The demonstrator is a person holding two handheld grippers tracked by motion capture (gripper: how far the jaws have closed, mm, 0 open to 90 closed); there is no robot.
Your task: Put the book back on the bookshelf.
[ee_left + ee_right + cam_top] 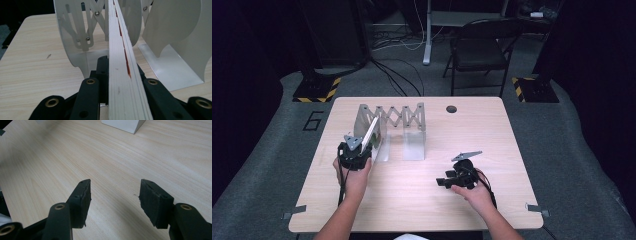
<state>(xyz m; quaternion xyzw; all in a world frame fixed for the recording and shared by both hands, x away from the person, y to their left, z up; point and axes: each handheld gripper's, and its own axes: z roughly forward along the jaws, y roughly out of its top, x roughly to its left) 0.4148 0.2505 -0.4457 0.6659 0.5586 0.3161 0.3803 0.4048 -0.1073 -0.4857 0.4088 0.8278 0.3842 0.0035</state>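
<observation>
A white metal rack (404, 117) with a scissor linkage and upright divider plates stands at the table's back left. My left gripper (357, 150) is shut on a thin white book (370, 132) that tilts up and forward into the rack's left end. In the left gripper view the book (120, 50), white with a red streak along its edge, runs between my black fingers (88, 95) and past a divider plate (75, 37). My right gripper (447, 181) lies low over the table's right half. Its jaws stand open (115, 195) with bare wood between them.
The light wooden table (422, 200) has a round cable hole (451, 108) near its far edge. A black folding chair (479, 47) and loose cables stand on the carpet beyond. A corner of the rack's white base (123, 125) lies ahead of the right gripper.
</observation>
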